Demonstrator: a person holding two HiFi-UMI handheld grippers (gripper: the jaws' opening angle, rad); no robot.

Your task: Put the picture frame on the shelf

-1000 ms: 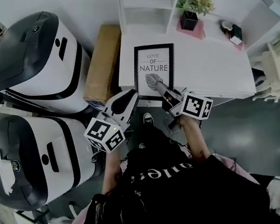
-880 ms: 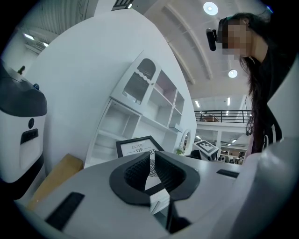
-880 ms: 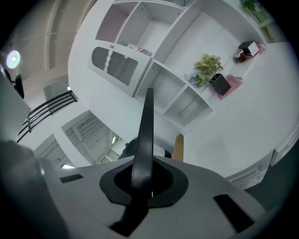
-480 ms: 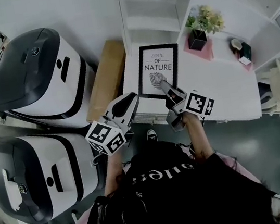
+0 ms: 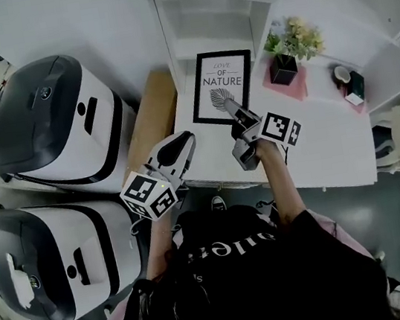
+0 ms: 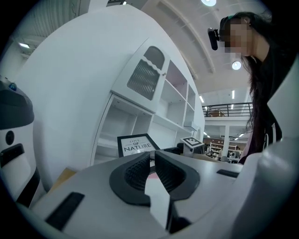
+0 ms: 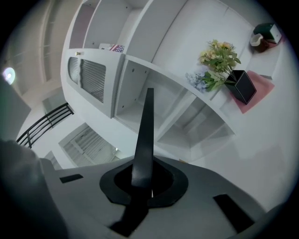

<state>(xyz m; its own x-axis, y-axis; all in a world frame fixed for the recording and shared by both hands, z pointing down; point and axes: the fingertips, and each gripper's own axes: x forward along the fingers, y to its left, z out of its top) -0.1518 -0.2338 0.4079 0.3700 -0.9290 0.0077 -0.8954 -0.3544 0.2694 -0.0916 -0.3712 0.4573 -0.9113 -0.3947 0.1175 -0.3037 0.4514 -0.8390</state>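
Clamping the picture frame [image 5: 220, 86] by its lower right edge, the right gripper [image 5: 231, 107] has its jaws closed on the thin black moulding, which shows edge-on in the right gripper view as a narrow dark blade. The frame is a flat rectangle: a matte black border around a smooth white print reading LOVE OF NATURE above a feather. It is at the back left corner of the white bench [image 5: 318, 146], its long axis running front to back and its top toward the white shelf [image 5: 202, 23]. The left gripper [image 5: 183, 142] hovers near the bench's front left corner, jaws pressed together on nothing.
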